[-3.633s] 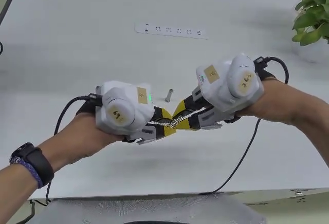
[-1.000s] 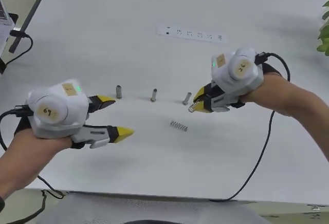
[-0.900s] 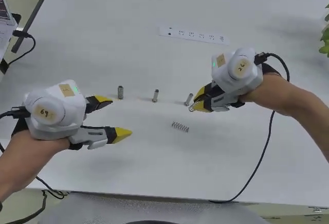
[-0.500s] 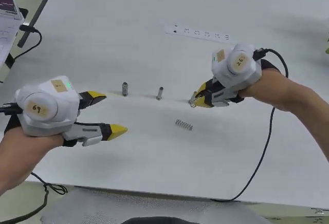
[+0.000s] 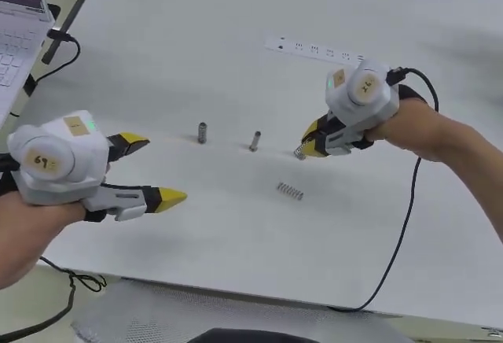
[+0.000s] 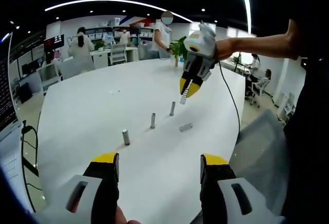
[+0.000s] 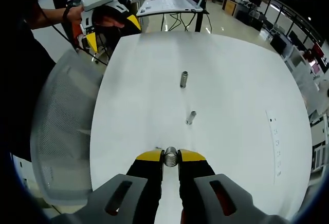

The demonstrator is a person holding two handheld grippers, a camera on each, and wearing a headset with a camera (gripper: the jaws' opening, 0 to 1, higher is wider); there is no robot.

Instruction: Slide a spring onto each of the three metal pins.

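Left gripper (image 5: 157, 168): hanging over the near part of the desk (image 5: 236, 248), jaws spread wide, carrying nothing.
Loose spring (image 5: 289, 191): lying on its side on the desk, between the two grippers, waiting for a pin.
Right gripper (image 5: 312, 143): pinching a spring (image 7: 170, 156) between pressed-in tips, the coil pointing down and away towards the pins.
Target pin (image 6: 172, 108): standing just beside the held spring's lower end. Whether the coil is catching its top is too small to tell.
Step in hand: judging by this, threading the held spring onto that right-hand pin.
Doing it well: lining the coil's axis up with the pin, going down slowly, gripping lightly so the coil is not being crushed, and easing the jaws apart only once it is sitting over the pin.
Middle pin (image 5: 255, 141): standing bare, likely taking the loose spring next.
Far-left pin (image 5: 202, 133): looking ribbed, seemingly wearing its spring.
Power strip (image 5: 314, 48): lying well beyond the pins.
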